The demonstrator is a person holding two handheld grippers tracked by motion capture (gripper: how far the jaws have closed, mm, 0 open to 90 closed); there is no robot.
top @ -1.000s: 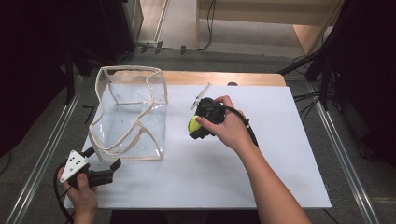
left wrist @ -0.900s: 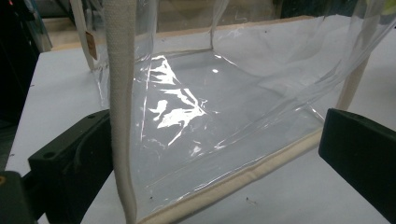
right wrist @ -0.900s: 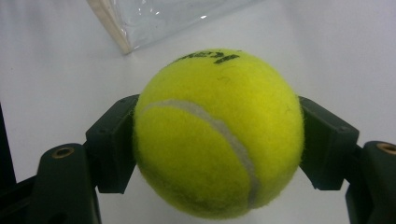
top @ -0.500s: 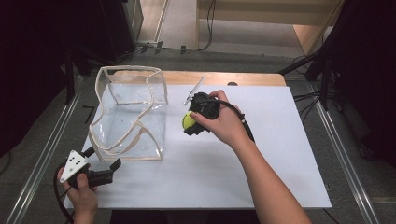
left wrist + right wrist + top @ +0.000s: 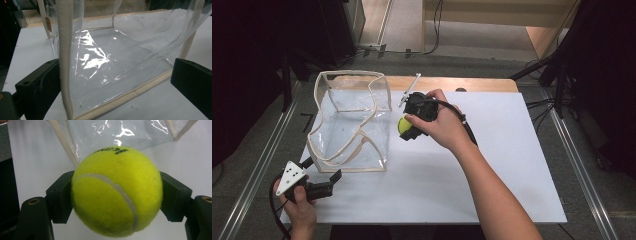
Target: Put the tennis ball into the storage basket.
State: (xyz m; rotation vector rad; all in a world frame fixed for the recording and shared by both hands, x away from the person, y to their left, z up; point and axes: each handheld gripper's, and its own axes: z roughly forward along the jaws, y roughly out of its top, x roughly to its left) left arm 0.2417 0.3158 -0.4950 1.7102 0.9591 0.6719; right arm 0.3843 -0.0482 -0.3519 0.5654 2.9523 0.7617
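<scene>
The ball point(image 5: 115, 191) sits clamped between the jaws of the right tongs point(image 5: 408, 127), just beside the clear bag point(image 5: 349, 122) ahead of them. The left tongs point(image 5: 319, 177) stand wide, jaws spread to either side of the bag's near corner, its cloth edge point(image 5: 64, 62) crossing before the left jaw. The table point(image 5: 512, 165) lies under both.

Two black grippers: left gripper point(image 5: 323, 181) topped by a grey three-cornered plate point(image 5: 291, 176) dotted with dark holes, right gripper point(image 5: 406, 127) trailing a thick black cable point(image 5: 463, 123). Blocky matte jaws with brass-ringed screw holes near the base. Bare forearms, no sleeves.
</scene>
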